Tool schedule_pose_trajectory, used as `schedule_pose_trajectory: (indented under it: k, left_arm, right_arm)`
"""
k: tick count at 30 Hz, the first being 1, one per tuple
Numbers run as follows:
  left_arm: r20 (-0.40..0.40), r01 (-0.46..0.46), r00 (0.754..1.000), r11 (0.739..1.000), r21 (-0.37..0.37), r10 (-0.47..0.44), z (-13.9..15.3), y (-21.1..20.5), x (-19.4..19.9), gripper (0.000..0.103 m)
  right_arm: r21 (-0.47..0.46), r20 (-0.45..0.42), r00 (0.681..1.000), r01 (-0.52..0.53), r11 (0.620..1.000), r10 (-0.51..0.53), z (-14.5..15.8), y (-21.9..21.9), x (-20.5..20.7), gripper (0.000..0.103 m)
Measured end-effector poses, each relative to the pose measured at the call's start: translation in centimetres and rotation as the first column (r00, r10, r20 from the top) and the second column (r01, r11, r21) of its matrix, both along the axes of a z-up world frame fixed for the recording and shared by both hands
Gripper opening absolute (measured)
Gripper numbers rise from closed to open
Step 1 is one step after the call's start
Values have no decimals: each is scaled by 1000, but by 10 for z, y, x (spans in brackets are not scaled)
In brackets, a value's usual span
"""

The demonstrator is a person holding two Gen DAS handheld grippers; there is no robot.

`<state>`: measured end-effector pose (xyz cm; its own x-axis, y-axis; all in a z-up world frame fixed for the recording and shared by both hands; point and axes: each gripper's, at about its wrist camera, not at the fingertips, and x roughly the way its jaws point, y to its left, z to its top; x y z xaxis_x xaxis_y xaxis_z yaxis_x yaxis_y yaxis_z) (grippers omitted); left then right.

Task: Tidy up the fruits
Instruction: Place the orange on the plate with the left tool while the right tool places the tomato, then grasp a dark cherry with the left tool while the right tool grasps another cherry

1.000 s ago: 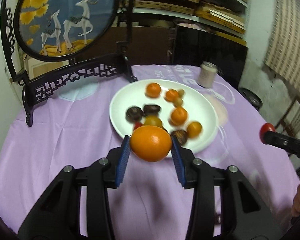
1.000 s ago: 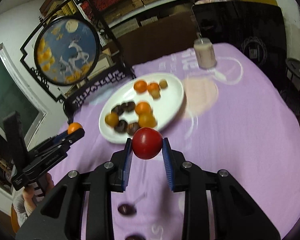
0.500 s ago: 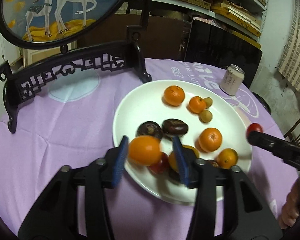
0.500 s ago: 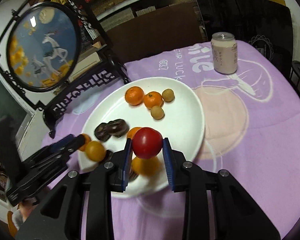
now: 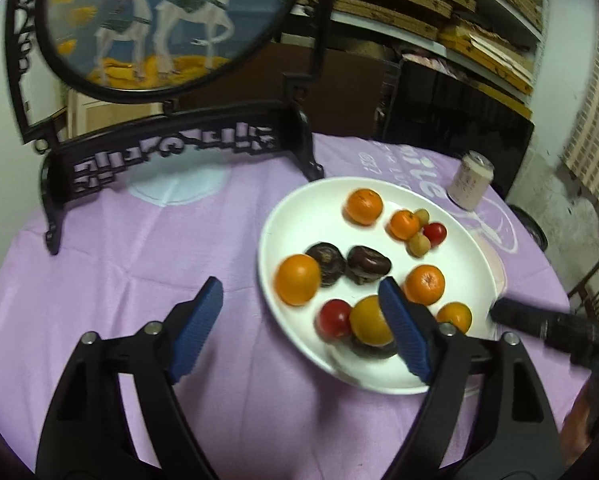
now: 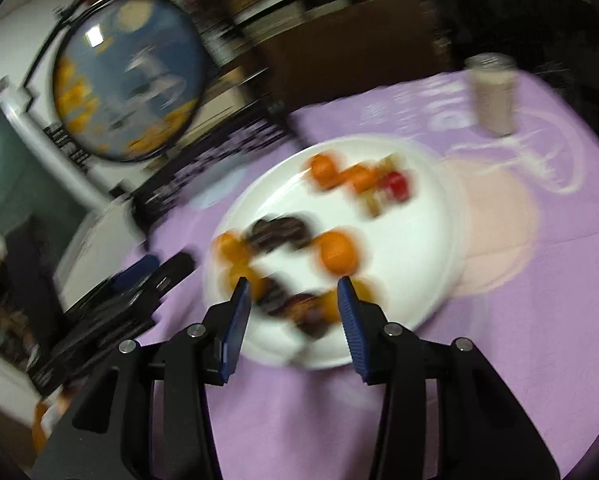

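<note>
Left wrist view shows the left gripper (image 5: 299, 330) with jaws opening and nothing between them; a second ago it held the big orange (image 5: 298, 279), which now lies on the left part of the white plate (image 5: 299, 216). The right gripper (image 6: 293, 316) is also opening and empty, while one second earlier it carried the red tomato (image 6: 395, 184). This tomato now rests at the far side of the plate, beside the small oranges.

Around the plate, on the purple cloth (image 5: 139, 248), stand a drink can (image 5: 469, 182) and a black carved stand with a round deer picture (image 5: 159, 20), well apart from the fruit. Nothing stands in the grippers' way.

Only the left view is sharp and shows the dark fruits (image 5: 347, 264) clearly; the right view is much blurred.
</note>
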<state>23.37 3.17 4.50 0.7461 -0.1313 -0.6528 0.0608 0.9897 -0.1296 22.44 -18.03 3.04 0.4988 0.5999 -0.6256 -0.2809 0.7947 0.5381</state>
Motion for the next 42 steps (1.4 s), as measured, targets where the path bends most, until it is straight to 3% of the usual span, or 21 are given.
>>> schedule_pose_trajectory:
  k: [2, 4, 9, 13, 16, 23, 28, 30, 35, 39, 42]
  left_arm:
    - [20, -43, 999, 999, 11, 43, 8, 10, -3, 83]
    - [30, -74, 997, 997, 12, 73, 14, 19, -4, 85]
    - [29, -127, 992, 992, 11, 127, 19, 40, -3, 85]
    - [23, -137, 990, 991, 4, 136, 18, 46, -1, 85]
    - [18, -134, 991, 991, -12, 134, 18, 46, -1, 85]
    - [19, -90, 996, 996, 18, 89, 25, 29, -20, 85]
    - [21, -14, 1000, 998, 58, 13, 12, 8, -61, 86]
    - [-1, 21, 1000, 997, 78, -21, -3, -2, -81, 86]
    - [-28, 103, 995, 989, 109, -101, -25, -24, -127, 86]
    - [2, 94, 995, 985, 144, -95, -25, -29, -153, 95]
    - [16, 61, 998, 987, 146, -64, -24, -22, -165, 96]
  right_arm:
    - [83, -54, 994, -91, 992, 96, -7, 19, 0, 45]
    - [108, -107, 980, -157, 982, 169, -19, 42, 2, 45]
    - [142, -150, 975, -144, 979, 165, -40, 66, 22, 45]
    - [175, -111, 993, -14, 984, 34, -32, 39, 34, 45]
    - [74, -40, 991, 134, 988, -131, -21, 12, 31, 45]
    - [41, -4, 989, 147, 988, -147, -3, -16, 4, 45]
    - [-41, 60, 986, 156, 987, -153, 3, -31, -50, 46]
    - [-78, 81, 983, 171, 982, -165, -1, -39, -76, 55]
    - [-118, 167, 972, 187, 975, -166, -13, -66, -162, 59]
    - [-107, 136, 983, 136, 985, -121, -40, -78, -213, 59]
    - [-123, 127, 990, 84, 989, -68, -46, -71, -227, 59]
